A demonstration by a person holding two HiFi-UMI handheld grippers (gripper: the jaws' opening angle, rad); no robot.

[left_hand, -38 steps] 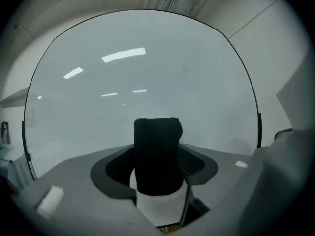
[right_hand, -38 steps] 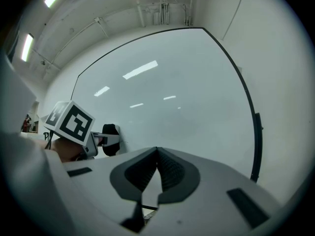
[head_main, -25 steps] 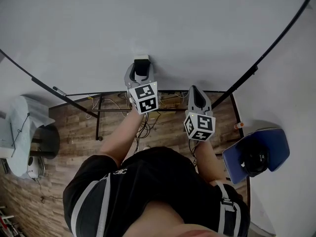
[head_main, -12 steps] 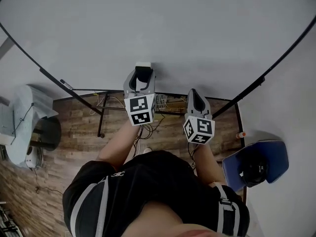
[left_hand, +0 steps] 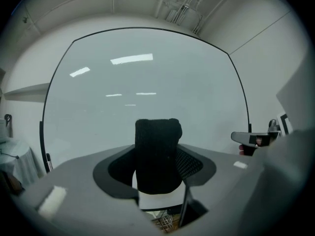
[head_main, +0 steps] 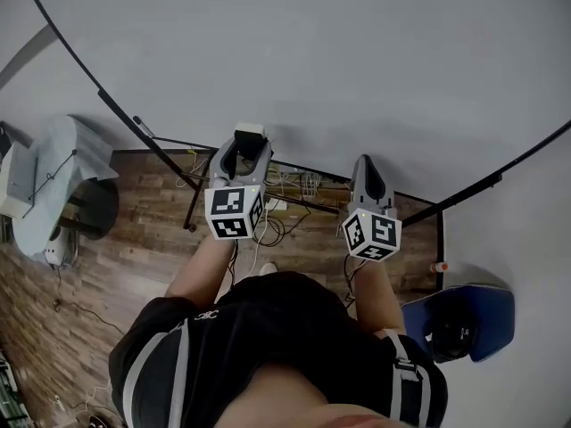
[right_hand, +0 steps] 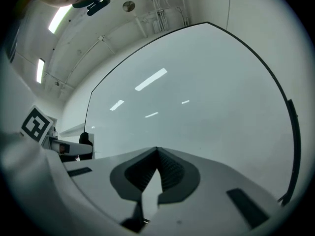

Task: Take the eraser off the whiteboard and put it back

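1. Nearest us is our own shirt. From it the left arm and right arm reach forward about level. We judge that this aims both tools at the upright board rather than down at the floor.
2. The right gripper carries nothing; its fingers are pressed together tip to tip. It hangs to the right of the working hand, and we take it to be parked there so as not to get in the way.
3. The left gripper does the work; its fingers stand wide and clamp the eraser from both sides. The wide spread is there because the block is broad.
4. The eraser stands upright in that grip, with black felt above a white base; we cannot tell which face is turned to the board.
5. Farthest is the board, blank. Its black frame shows all round the eraser in the left gripper view, so we judge the eraser is off the board and apart from it. Putting it back calls for a flat face to meet the surface squarely, which the level hold suits.
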